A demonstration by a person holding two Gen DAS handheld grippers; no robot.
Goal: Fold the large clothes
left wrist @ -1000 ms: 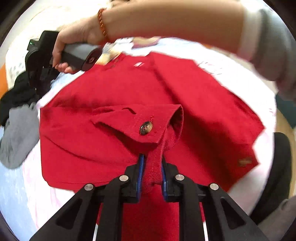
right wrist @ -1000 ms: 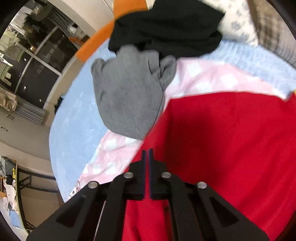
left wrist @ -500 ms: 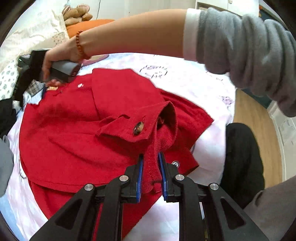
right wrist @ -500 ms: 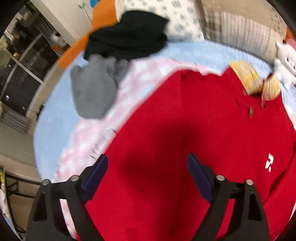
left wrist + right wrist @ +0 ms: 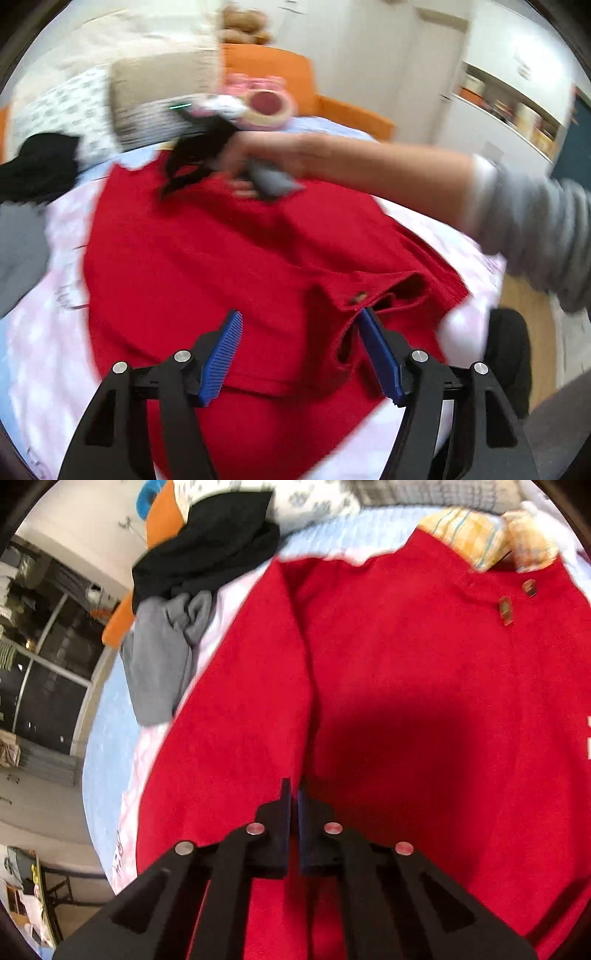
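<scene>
While the left hand-held gripper [image 5: 297, 352] is opening, its blue pads off the cuff, the big red knit jacket [image 5: 229, 258] lies spread on the bed. Right hand-held gripper [image 5: 293, 801] is pinched together on a jacket fold.

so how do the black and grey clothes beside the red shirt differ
The black garment lies bunched in a heap farther up the bed; the grey garment stretches out longer and flatter, closer to the red shirt. The black one partly overlaps the grey. Both are unfolded.
</scene>
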